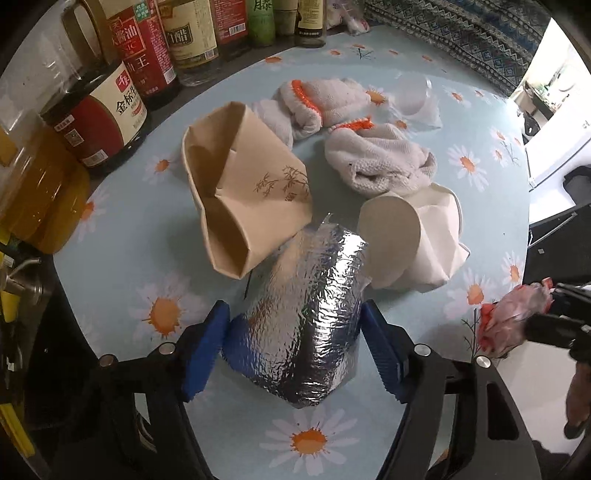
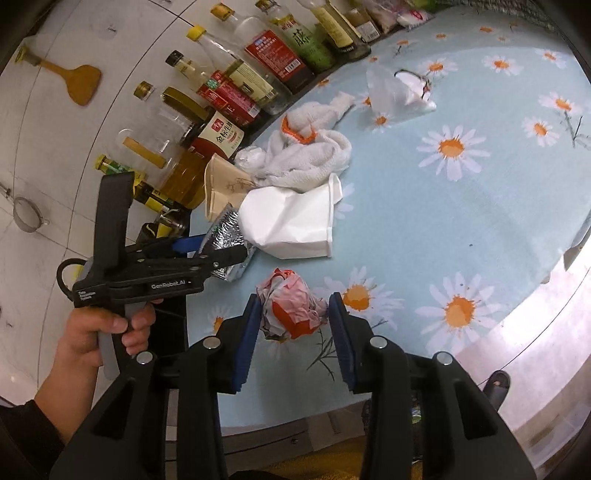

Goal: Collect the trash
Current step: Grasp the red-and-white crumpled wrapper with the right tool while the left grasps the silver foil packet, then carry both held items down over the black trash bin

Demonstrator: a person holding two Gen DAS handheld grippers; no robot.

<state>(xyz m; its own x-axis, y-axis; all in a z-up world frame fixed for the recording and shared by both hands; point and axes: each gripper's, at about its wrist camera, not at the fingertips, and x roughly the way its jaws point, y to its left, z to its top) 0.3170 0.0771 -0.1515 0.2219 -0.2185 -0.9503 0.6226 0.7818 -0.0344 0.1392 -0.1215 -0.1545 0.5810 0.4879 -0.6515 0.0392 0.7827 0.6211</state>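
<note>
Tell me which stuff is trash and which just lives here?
Trash: crumpled silver foil pack, red-and-white wrapper ball, crushed white paper cup, squashed tan paper cup.
Staying: white cloth gloves, sauce bottles.

The black handle of the left tongs (image 2: 221, 254) reads "GenRobot.AI". Up and left of them, a dark soy bottle (image 1: 99, 122) carries "金标", a clear bottle (image 1: 192, 33) "白醋", and a green bottle (image 2: 310, 44) "藤". Smaller print is unreadable.

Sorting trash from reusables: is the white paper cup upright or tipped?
Tipped and crushed: the white paper cup lies on its side, round base facing sideways, walls creased.
</note>
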